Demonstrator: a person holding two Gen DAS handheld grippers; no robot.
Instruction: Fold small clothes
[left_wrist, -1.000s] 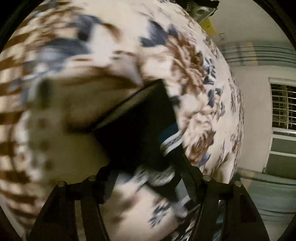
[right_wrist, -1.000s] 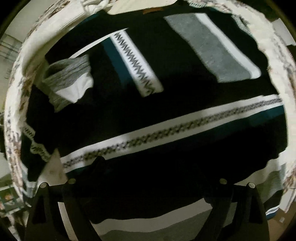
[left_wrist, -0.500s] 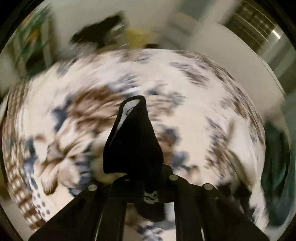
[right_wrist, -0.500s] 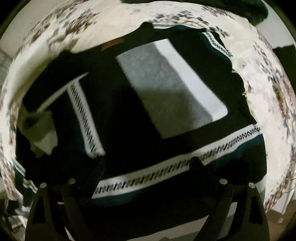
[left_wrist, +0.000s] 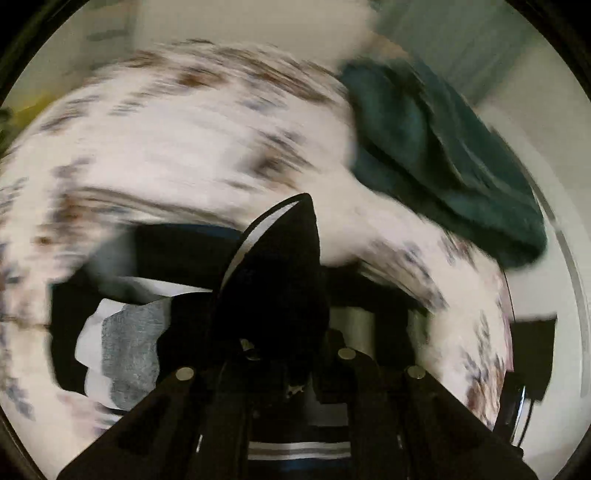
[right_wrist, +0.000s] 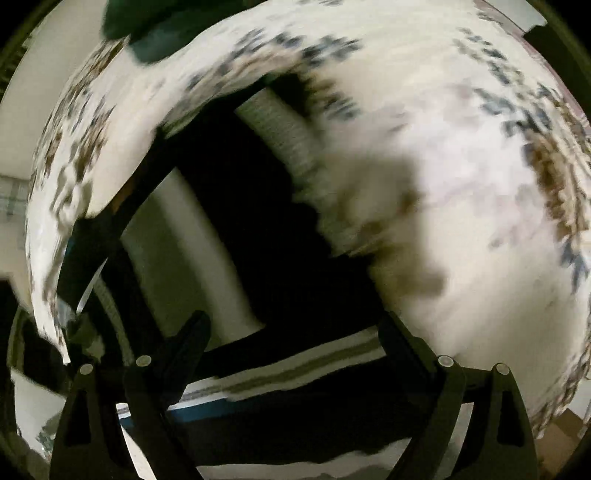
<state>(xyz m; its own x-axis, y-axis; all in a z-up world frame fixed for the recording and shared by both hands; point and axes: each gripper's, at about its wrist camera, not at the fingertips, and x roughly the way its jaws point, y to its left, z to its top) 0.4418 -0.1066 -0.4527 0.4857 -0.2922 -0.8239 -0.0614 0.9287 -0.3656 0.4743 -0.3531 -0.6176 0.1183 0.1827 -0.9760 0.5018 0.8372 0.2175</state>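
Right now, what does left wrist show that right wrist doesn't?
Left wrist only: the left gripper shut on a raised peak of the black sweater, and the sweater's grey-and-white cuff.

Right wrist only: the right gripper open above the sweater, nothing between its fingers.

Both: the striped black sweater on the floral bedsheet, with a dark green cloth farther back.

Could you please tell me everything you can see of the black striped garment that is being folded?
The black garment looks knitted, black with white, grey and teal bands, some patterned. It lies on the floral bedsheet. The left gripper is shut on a fold of it, and that fold stands up in a peak before the camera; a grey-and-white panel shows to the left. In the right wrist view the right gripper is open above its striped part. Both views are motion-blurred, so finer detail is unclear.
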